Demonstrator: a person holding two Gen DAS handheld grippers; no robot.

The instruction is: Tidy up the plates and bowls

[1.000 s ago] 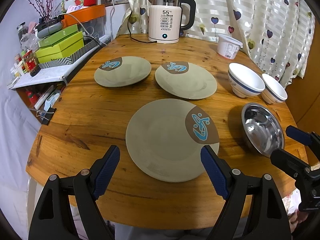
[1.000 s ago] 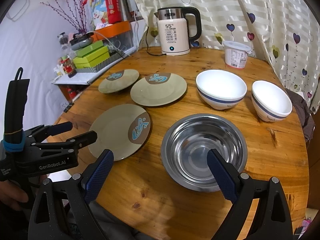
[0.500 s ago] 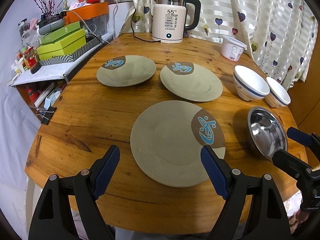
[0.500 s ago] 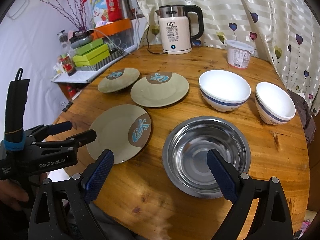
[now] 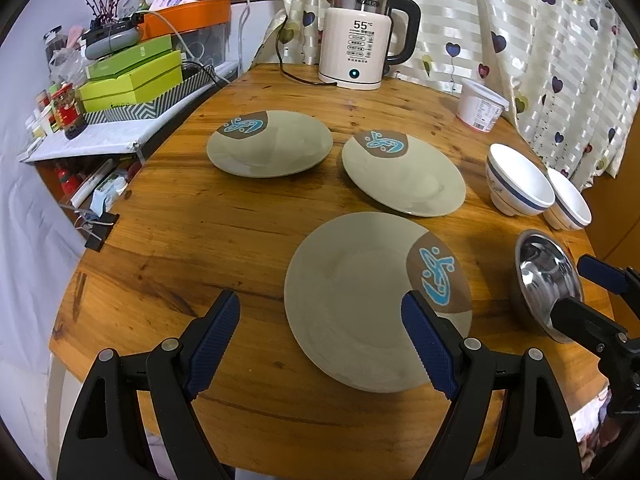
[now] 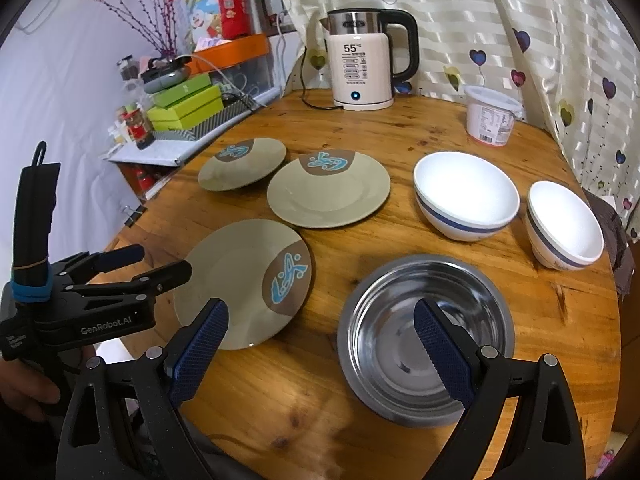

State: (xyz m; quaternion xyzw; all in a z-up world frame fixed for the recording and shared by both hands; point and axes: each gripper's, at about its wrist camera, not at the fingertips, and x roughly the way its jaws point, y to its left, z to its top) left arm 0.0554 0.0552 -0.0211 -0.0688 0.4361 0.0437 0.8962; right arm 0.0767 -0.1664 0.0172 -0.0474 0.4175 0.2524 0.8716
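Three beige plates with a brown-and-blue fish patch lie on the round wooden table [image 5: 192, 232]: a near one [image 5: 360, 300], a far left one [image 5: 272, 144] and a far right one [image 5: 408, 176]. Two white bowls with a blue band [image 6: 466, 196] [image 6: 566, 226] stand at the right. A steel bowl [image 6: 404, 340] sits at the near right. My left gripper [image 5: 320, 332] is open and empty, above the near plate's left edge. My right gripper [image 6: 320, 344] is open and empty, over the steel bowl's near left rim.
A white electric kettle [image 5: 360, 40] with its cord stands at the back edge. A white plastic tub [image 6: 492, 120] stands at the back right. Green boxes [image 5: 136, 76] and clutter sit on a shelf left of the table. A heart-print curtain [image 6: 520, 20] hangs behind.
Both grippers have drifted slightly left, so the plates and bowls appear shifted right in the views. Neither gripper has closed or touched anything.
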